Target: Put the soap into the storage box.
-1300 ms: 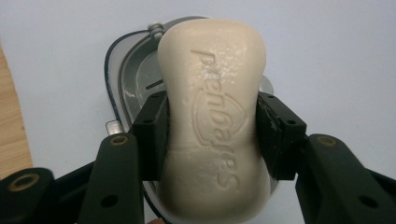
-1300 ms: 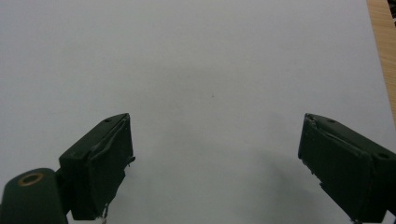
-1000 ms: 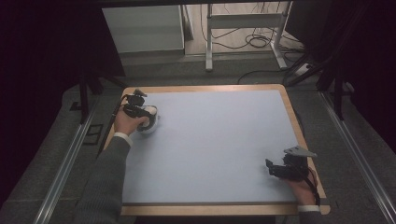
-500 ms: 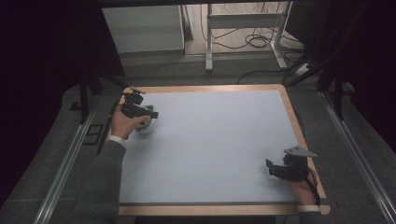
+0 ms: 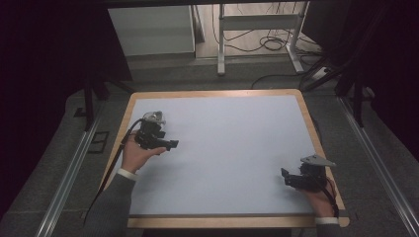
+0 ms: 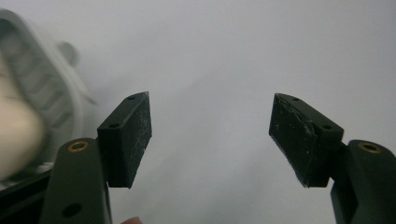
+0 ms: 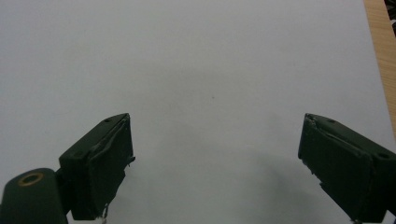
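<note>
Right now both my left gripper (image 5: pixel 170 144) and right gripper (image 5: pixel 286 176) have their jaws wide apart on nothing, and the blurred pale grey object (image 6: pixel 44 88) sits just left of my left jaws, so swinging sideways could knock it.

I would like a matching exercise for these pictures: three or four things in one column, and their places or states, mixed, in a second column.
Things:
1. left gripper
2. right gripper
3. table mat
4. table rim

Descriptions:
a. wooden, framing the surface
b. open, at the near right corner
c. pale blue-grey, flat
d. open, near the far left side

Pairs: 1-d, 2-b, 3-c, 4-a
</note>
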Demonstrator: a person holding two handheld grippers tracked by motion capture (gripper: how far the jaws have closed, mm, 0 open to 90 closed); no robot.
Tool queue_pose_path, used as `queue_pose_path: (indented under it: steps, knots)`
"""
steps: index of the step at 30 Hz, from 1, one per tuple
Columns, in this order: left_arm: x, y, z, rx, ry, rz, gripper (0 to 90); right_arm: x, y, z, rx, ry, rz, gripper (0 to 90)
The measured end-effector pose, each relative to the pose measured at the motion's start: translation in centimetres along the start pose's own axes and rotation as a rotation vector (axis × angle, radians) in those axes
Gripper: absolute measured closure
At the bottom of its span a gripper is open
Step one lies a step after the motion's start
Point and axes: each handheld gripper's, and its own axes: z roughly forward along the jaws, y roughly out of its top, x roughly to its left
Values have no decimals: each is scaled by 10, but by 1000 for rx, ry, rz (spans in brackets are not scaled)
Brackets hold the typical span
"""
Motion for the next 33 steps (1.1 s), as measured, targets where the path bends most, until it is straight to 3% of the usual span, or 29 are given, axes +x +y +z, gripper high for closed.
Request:
queue_pose_path:
  steps: [3,6,12,18,20,23,27,33]
  knots:
    - [-10,-10,6,11,-21,24,294,-1,0,-1,-4,0,2,100]
    - [-18,-21,15,5,-52,15,291,-2,0,-1,-5,-1,4,100]
    - [-31,-38,34,21,-63,9,281,-1,0,-2,-11,4,-3,100]
    - [-31,-58,40,31,-67,-18,280,-1,0,-2,-14,3,-6,100]
    - [-30,-66,39,-16,-76,-40,284,0,0,-1,-11,4,-8,100]
    - [-28,-66,36,-9,-73,-31,281,1,0,0,-11,5,-16,100]
    - [-30,-66,29,-56,-64,-38,286,1,0,0,-12,1,-21,100]
    - [-31,-66,27,-57,-62,-33,286,0,0,0,-10,-3,-18,100]
